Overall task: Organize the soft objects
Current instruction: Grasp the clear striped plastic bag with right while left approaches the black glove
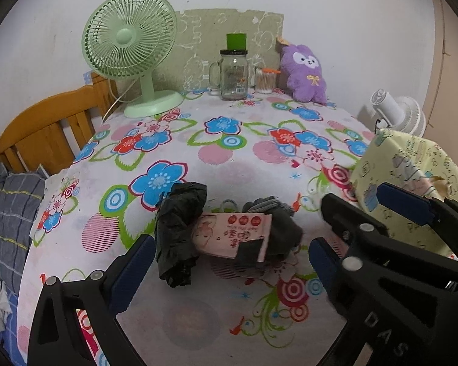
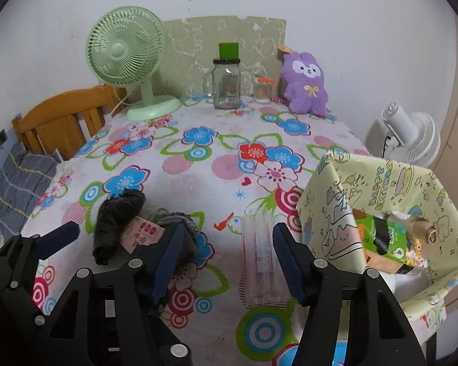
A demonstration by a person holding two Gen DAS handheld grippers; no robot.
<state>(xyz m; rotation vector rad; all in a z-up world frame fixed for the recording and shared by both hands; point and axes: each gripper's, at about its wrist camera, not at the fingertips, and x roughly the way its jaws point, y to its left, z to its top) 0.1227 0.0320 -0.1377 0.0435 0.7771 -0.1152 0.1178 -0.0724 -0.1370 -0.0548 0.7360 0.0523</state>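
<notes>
A pile of soft things lies on the flowered tablecloth (image 1: 229,158): a black crumpled cloth (image 1: 177,228), a pink tissue pack (image 1: 232,235) and dark grey gloves (image 1: 278,219). My left gripper (image 1: 232,262) is open just in front of the pile, its fingers either side of it. The pile also shows in the right wrist view (image 2: 128,222). My right gripper (image 2: 226,253) is open over a clear plastic packet (image 2: 262,262). A yellow patterned box (image 2: 381,201) at the right holds a green pack (image 2: 381,238).
At the far edge stand a green fan (image 1: 131,48), a glass jar mug (image 1: 233,73), a cotton swab jar (image 1: 264,80) and a purple plush (image 1: 305,73). A wooden bed frame (image 1: 45,128) is at the left, a white fan (image 2: 409,137) at the right.
</notes>
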